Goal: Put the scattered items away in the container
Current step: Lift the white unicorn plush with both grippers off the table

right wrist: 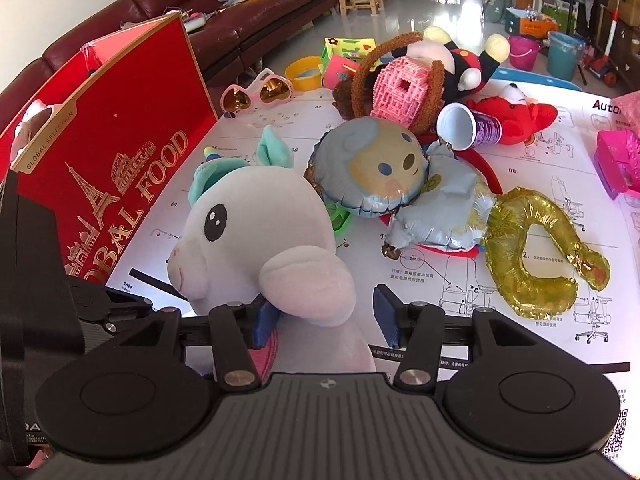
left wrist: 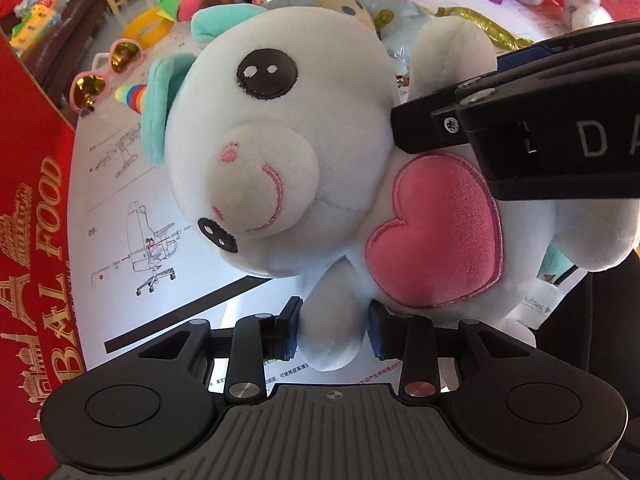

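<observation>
At the bottom centre of the left wrist view, our left hand-held gripper (left wrist: 334,334) was clamped on one leg of the white plush unicorn with a pink heart patch and teal ears (left wrist: 304,168), its two blue pads pressed against the limb. The toy filled the middle of that frame, lifted clear of the white instruction sheet printed with chair diagrams (left wrist: 132,216).

In the right wrist view, our right hand-held gripper (right wrist: 326,322) sat at the lower centre with its jaws fairly wide; the left pad touched the plush unicorn (right wrist: 260,232) under a rounded limb, while the right pad stood apart from it.

The tall red cardboard box lettered in gold (right wrist: 120,152) stood at the left of that frame, just beside the toy. Right of centre, a crumpled pale blue foil balloon with a cartoon face (right wrist: 384,176) lay on the tabletop (right wrist: 540,160), touching a gold foil balloon curled like a hook (right wrist: 536,264).

Farther back lay pink heart-shaped sunglasses (right wrist: 256,96), a white-mouthed purple cup on its side (right wrist: 468,126), a red plush toy (right wrist: 516,114) and a pink pegged block (right wrist: 400,92). At the top left, a dark red leather sofa (right wrist: 240,20) ran along the wall.
</observation>
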`<state>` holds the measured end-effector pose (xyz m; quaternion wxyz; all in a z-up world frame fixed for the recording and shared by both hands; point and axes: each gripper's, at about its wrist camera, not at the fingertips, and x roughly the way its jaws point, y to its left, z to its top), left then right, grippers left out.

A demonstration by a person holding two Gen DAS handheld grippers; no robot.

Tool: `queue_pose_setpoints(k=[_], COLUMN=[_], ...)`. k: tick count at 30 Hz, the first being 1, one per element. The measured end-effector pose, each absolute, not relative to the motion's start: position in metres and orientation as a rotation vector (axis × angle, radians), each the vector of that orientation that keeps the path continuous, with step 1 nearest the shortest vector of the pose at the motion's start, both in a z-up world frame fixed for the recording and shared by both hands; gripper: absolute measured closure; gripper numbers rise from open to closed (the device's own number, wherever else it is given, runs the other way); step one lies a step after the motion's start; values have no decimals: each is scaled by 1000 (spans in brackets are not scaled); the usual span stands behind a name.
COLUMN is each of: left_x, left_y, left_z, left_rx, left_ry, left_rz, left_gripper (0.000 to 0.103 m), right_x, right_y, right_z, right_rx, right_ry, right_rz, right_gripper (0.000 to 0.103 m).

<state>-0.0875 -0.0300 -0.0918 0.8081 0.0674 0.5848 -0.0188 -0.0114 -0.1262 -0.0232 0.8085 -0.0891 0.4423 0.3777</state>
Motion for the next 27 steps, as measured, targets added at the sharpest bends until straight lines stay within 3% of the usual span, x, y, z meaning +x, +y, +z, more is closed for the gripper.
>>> queue_pose_setpoints(k=[4,10,13,14,16,27], left_x=[-83,-82,-79,-79,-80,-73], left_y=[-11,14,16,16,14,-10], left_z=[-93,-95,-96,-96,-96,-98], left_rx=[49,-65,-67,-64,-54,61], left_ry=[1248,1261,1260,1259,1259,1255], left_rz=[-22,-52,-63,-67,-70,-71], left_gripper=[53,55,47,48,46,43], right_x=[-5,-3,-3,-4,-3,2], right_y=[-126,-121,-115,-113,-112,-113], right_z=[-28,-26,-26,-28,-31,-37], right_rx=[-130,-140,-159,-166,-156,-139], right_ry=[949,952,947,950,969,989], right_rz=[783,791,812,821,843,831], right_gripper=[44,42,42,44,63,63])
